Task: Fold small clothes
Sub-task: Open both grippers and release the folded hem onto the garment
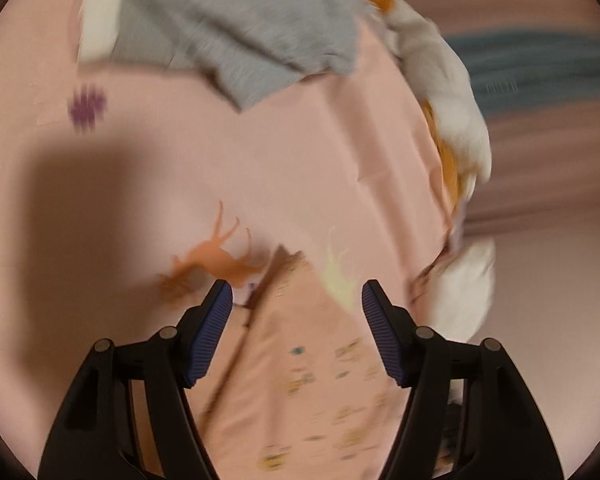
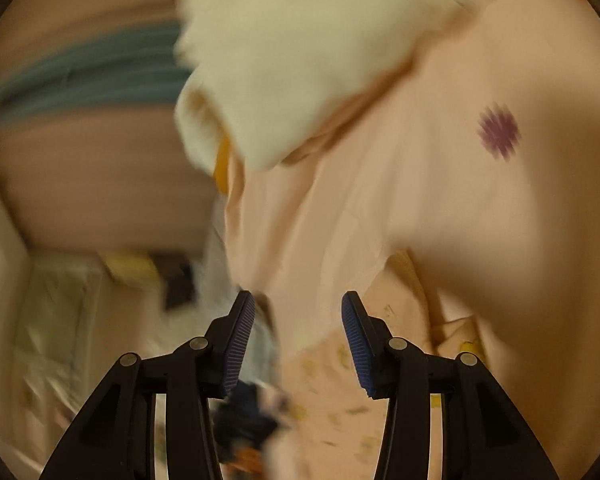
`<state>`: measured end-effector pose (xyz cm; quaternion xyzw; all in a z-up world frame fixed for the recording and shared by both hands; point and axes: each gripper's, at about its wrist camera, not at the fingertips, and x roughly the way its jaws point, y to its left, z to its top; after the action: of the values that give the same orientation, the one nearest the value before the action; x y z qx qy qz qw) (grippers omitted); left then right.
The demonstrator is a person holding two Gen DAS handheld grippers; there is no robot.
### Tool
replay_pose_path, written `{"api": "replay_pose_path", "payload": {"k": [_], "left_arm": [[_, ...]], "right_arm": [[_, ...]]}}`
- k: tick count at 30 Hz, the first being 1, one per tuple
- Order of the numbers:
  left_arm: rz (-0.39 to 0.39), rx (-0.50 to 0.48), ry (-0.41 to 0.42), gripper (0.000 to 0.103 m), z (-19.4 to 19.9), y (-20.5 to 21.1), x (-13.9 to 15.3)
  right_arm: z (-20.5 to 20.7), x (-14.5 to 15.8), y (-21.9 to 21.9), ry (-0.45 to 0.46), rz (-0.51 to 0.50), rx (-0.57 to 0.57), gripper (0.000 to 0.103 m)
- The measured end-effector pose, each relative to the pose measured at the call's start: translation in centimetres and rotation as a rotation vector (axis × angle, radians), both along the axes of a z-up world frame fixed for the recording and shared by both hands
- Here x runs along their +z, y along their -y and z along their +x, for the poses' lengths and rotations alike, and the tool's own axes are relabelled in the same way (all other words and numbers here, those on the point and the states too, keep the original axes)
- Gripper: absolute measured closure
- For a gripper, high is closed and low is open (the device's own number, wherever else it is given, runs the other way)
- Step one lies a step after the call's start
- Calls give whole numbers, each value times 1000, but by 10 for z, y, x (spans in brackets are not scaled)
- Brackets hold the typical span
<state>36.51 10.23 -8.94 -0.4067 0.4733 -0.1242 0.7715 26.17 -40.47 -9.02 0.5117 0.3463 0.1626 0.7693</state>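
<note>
Evidently both tools are between grasps: the left gripper [image 1: 297,294] has its jaws spread wide with nothing between the blue pads, and the right gripper [image 2: 298,306] stands the same way, parted and empty. Both views are smeared by motion, so fine detail is uncertain.

Directly below and between the left jaws lies a small peach garment [image 1: 320,380] with tiny printed figures, one dark edge running up toward the left pad. It rests on the pink bedsheet [image 1: 228,168], probably spread there so it can be flattened and folded on a broad soft surface. In the right wrist view what seems to be the same printed piece [image 2: 340,400] lies under and between the jaws, so both tools look poised over it, likely to take opposite edges.

Far ahead of the left jaws a grey cloth [image 1: 240,28] lies apart, perhaps waiting its turn. A white fluffy item [image 2: 300,60] sits ahead of the right jaws, at the sheet's edge, and a dark crumpled bundle [image 2: 244,420] lies under the right tool's left finger; what it is I cannot tell.
</note>
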Motion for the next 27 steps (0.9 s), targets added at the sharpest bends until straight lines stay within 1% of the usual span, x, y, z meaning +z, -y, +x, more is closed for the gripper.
{"api": "replay_pose_path", "payload": {"k": [1, 3, 4, 5, 6, 7, 10, 12, 15, 17, 19, 22, 25, 26, 27], "left_arm": [[90, -49, 37, 37, -8, 7, 8], [206, -122, 87, 46, -23, 18, 11], [248, -158, 114, 48, -32, 24, 12], [276, -195, 135, 51, -44, 26, 11], [286, -220, 149, 53, -54, 27, 10], [283, -231, 158, 53, -60, 26, 7], [248, -247, 158, 53, -82, 11, -7], [226, -259, 140, 53, -85, 12, -15], [163, -291, 124, 53, -99, 11, -25], [150, -299, 118, 53, -110, 10, -28], [137, -314, 118, 53, -115, 15, -29], [132, -343, 126, 54, -122, 19, -30], [123, -353, 134, 63, -126, 22, -30], [119, -362, 139, 68, -128, 22, -30], [119, -373, 143, 72, -130, 22, -30]], "right_arm": [[-5, 8, -7, 13, -98, 35, 57], [-14, 16, -24, 12, -280, 98, 57], [-23, 19, -34, 2, -403, 118, 57], [-29, 19, -42, -5, -487, 130, 58], [-43, 18, -50, 2, -570, 152, 60], [-50, 18, -53, 10, -595, 168, 60], [-77, 10, -51, 32, -619, 196, 60], [-86, 4, -45, 23, -624, 195, 60], [-96, -4, -41, 7, -582, 203, 60], [-92, -3, -47, -2, -567, 195, 60], [-97, -2, -47, -4, -550, 190, 60], [-102, -7, -51, -2, -514, 223, 60], [-103, -14, -57, -17, -524, 254, 61], [-103, -14, -59, -15, -522, 262, 63], [-104, -15, -61, -10, -524, 274, 71]]}}
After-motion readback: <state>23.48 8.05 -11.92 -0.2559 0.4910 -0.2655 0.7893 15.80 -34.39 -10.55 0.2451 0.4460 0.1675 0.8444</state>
